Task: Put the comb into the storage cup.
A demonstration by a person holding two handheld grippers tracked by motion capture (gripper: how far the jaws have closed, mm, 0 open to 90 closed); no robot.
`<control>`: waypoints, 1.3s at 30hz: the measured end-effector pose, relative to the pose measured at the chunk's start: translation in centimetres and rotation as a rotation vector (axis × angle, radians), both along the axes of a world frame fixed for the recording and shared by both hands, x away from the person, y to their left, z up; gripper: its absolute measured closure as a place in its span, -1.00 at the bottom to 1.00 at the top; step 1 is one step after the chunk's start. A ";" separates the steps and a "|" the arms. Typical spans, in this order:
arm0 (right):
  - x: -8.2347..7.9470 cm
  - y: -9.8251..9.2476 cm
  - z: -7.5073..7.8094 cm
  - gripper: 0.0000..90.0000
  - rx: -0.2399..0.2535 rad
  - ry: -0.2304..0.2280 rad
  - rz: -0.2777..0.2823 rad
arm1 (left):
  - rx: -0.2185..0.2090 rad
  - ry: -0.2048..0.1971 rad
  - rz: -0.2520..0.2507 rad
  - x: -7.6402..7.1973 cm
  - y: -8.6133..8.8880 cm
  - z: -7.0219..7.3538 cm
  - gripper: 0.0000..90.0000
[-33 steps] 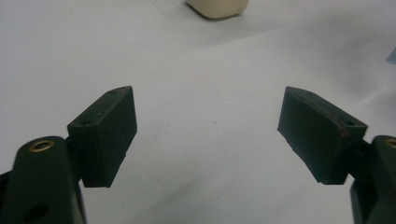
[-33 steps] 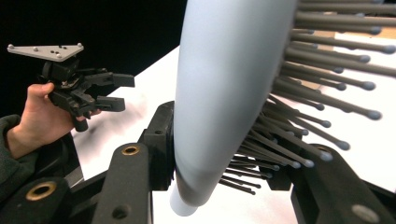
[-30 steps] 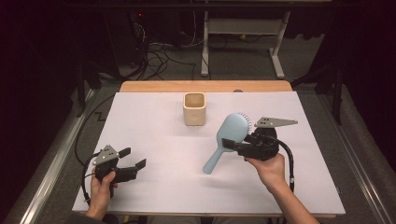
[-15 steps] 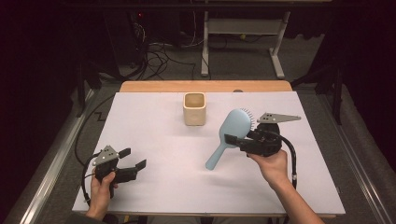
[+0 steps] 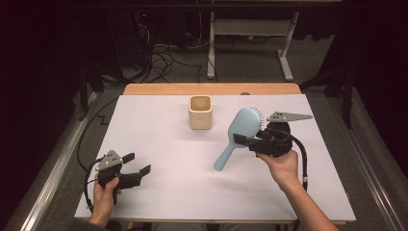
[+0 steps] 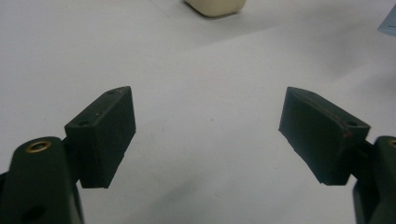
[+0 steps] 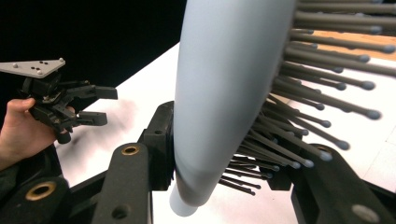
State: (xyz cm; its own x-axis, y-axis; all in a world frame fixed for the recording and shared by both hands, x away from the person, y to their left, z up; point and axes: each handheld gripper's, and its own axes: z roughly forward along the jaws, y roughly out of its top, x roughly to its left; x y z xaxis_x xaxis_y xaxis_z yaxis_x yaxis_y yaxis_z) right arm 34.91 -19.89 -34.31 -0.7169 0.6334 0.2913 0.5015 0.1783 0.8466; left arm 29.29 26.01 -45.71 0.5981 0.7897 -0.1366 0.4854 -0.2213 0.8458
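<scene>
the left gripper [image 5: 136, 164] sits nearest, at the table's [image 5: 173, 202] near left corner, well apart from the cream square cup [image 5: 200, 112] and to its near left. its jaws are spread wide with bare white tabletop [image 6: 205, 93] between them and nothing held; in the left gripper view the cup's base [image 6: 215, 6] shows far ahead at the top edge.

to the near right of the cup, the right gripper [image 5: 243, 140] is clamped on a light blue hairbrush [image 5: 239, 131] where the head meets the handle. the brush is lifted off the table, handle pointing down and towards the near left, head up close beside the cup's right, bristles facing away from the cup. in the right gripper view the jaws press the brush's [image 7: 224, 84] smooth back on one side and its bristles on the other, and the left gripper [image 7: 93, 105] shows farther off in a hand [image 7: 21, 130].

beyond the cup a wooden strip [image 5: 211, 89] edges the table's far side, then a floor with tangled cables [image 5: 163, 60] and a grey metal stand [image 5: 248, 36].
</scene>
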 end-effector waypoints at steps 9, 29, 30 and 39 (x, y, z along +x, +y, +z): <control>0.5 0.1 0.5 0.24 -0.007 -0.008 -0.004 | 0.001 -0.002 -0.001 0.0 0.0 0.0 -0.57; 1.8 0.3 2.0 0.24 -0.022 -0.022 -0.017 | 0.001 -0.001 -0.002 0.0 0.0 0.0 -0.57; 1.8 0.3 2.1 0.24 -0.021 -0.023 -0.017 | 0.000 -0.001 -0.002 -0.1 0.0 0.0 -0.57; 2.6 0.5 2.9 0.24 -0.022 -0.032 -0.027 | -0.001 -0.001 -0.004 0.0 0.0 0.0 -0.57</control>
